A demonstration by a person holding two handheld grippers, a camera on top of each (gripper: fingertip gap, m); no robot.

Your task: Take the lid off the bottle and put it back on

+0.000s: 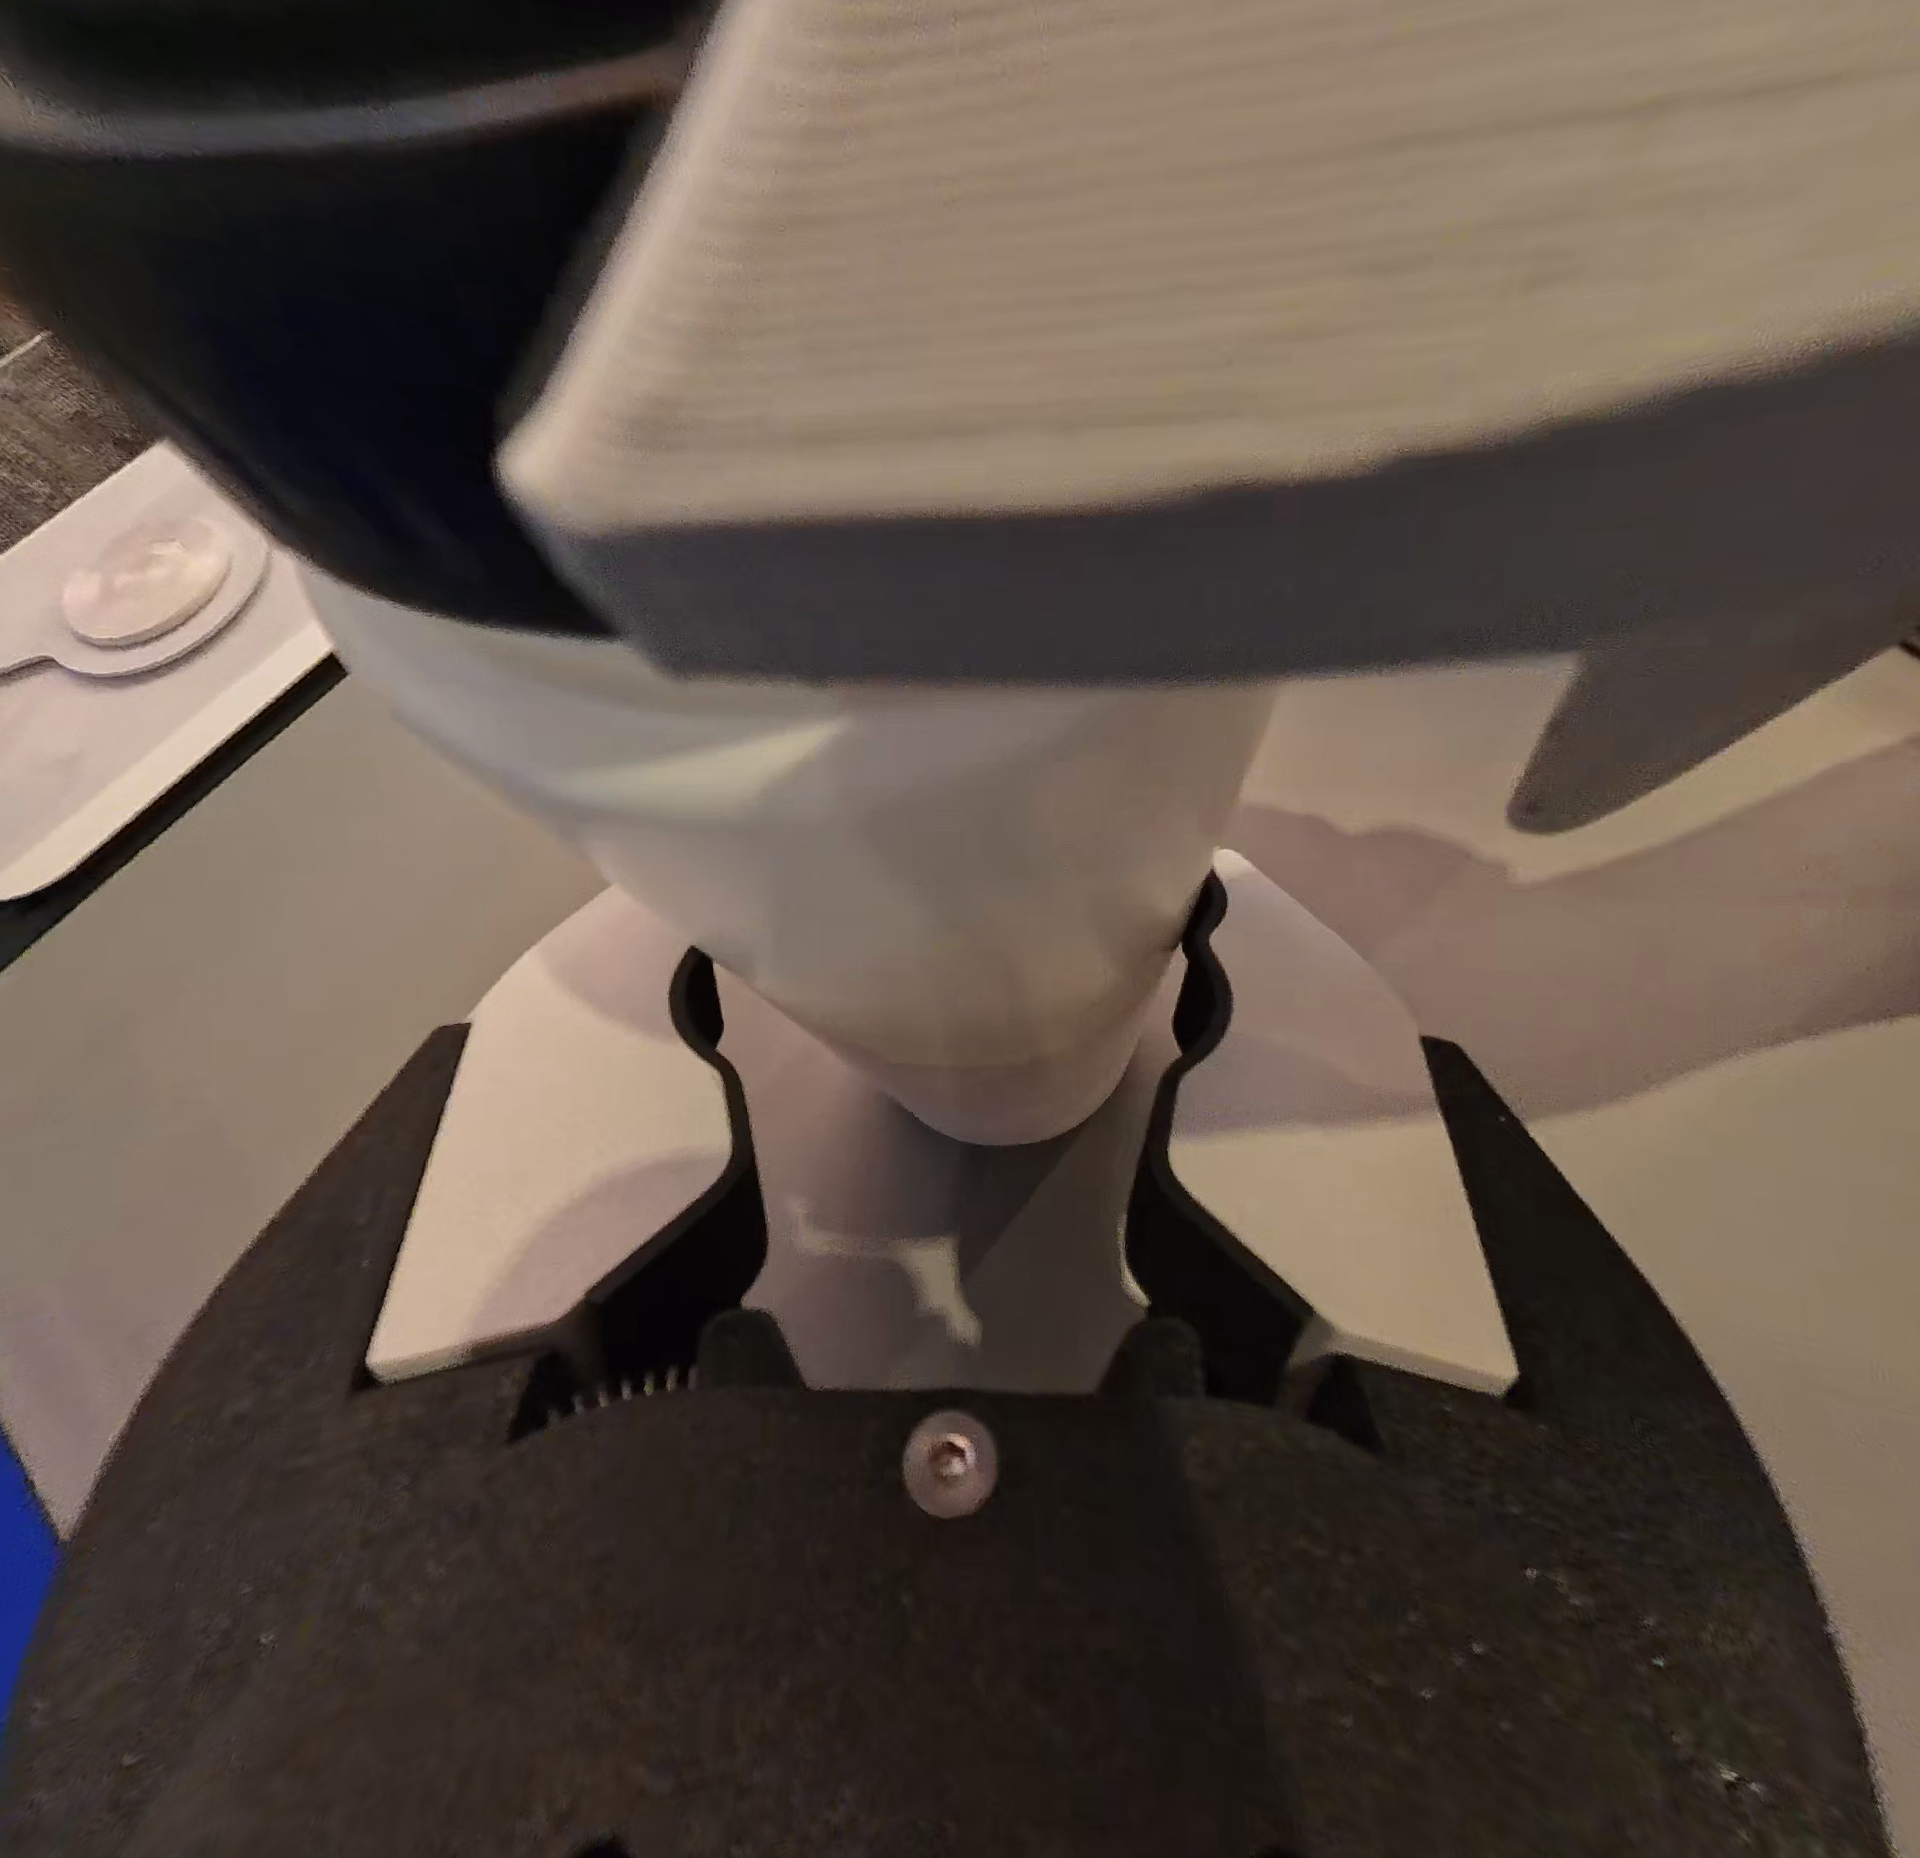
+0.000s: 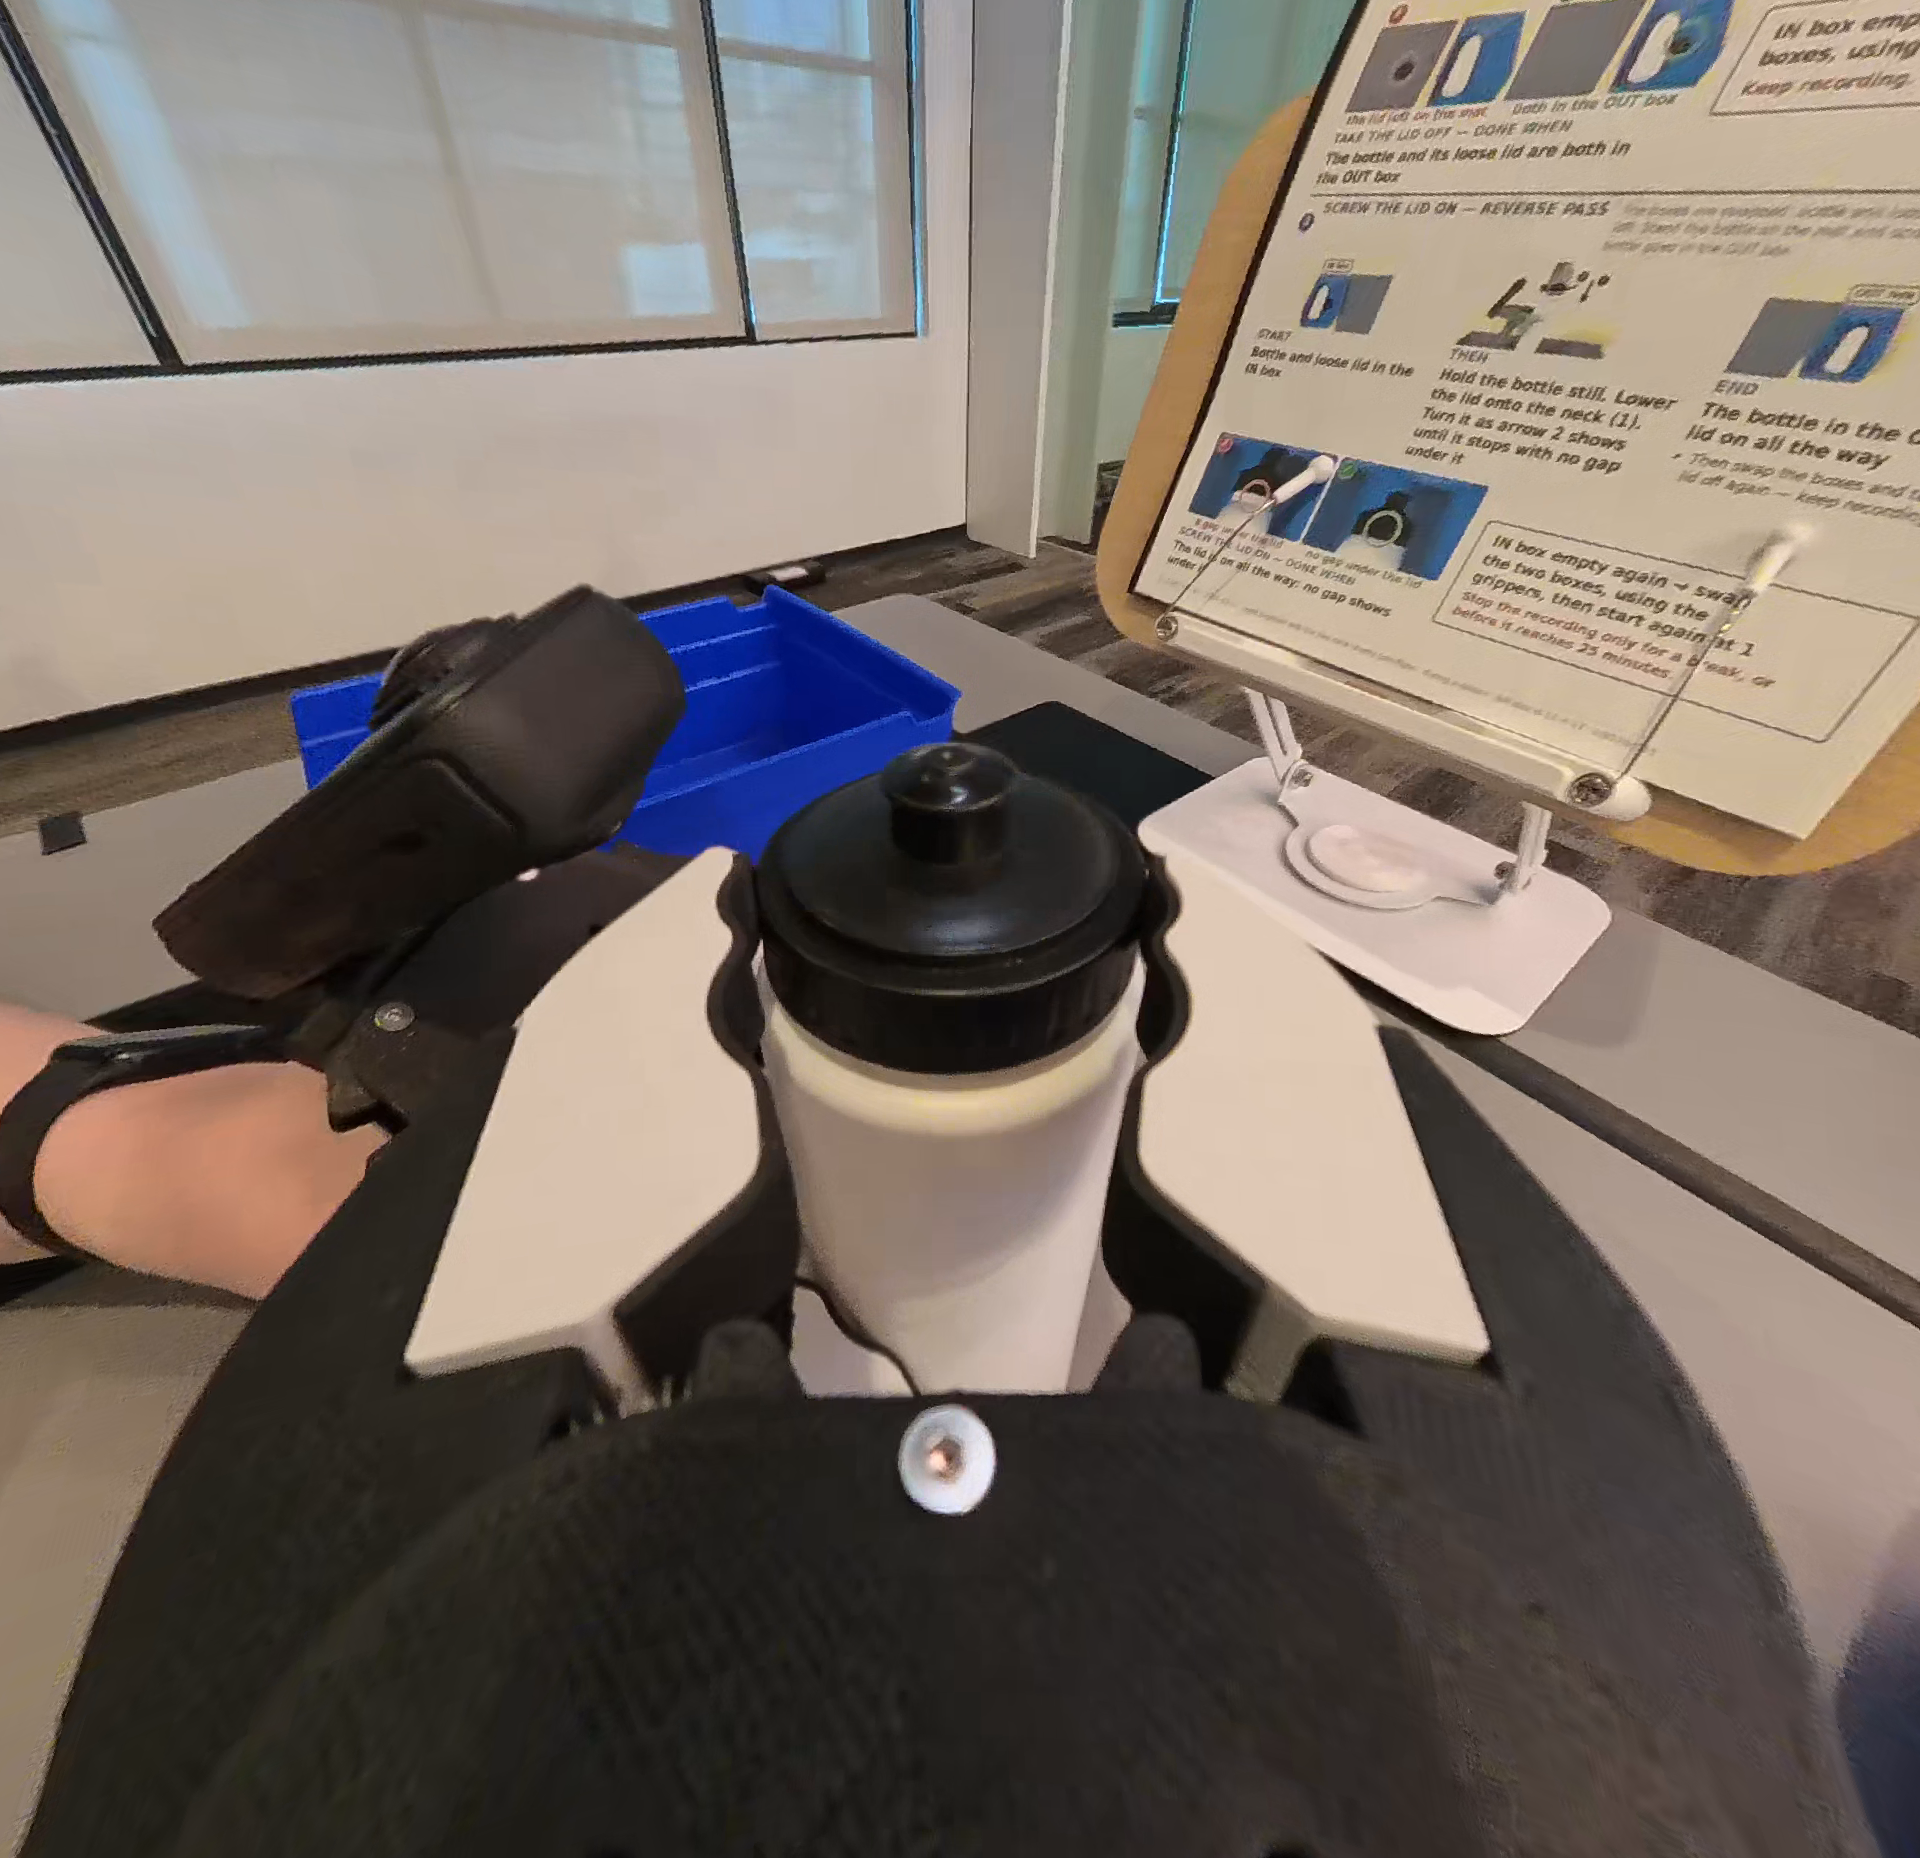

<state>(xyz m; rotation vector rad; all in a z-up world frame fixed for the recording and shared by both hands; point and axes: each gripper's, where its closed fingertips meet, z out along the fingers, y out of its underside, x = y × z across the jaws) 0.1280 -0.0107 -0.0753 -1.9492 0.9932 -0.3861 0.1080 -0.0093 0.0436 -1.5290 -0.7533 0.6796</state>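
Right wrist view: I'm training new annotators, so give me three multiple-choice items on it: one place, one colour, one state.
1. Where is the blue bin?
A. Behind the bottle, to its left
B. On the document stand
C. Between the jaws

2. What colour is the lid?
A. White
B. Blue
C. Black

3. What is the lid's state?
A. Lying on the table
B. Seated on the bottle
C. Inside the bin

Answers:
1 A: the blue bin sits on the table beyond the bottle, leftward.
2 C: the lid is black above the white body.
3 B: it caps the bottle's neck, between the right gripper's jaws.
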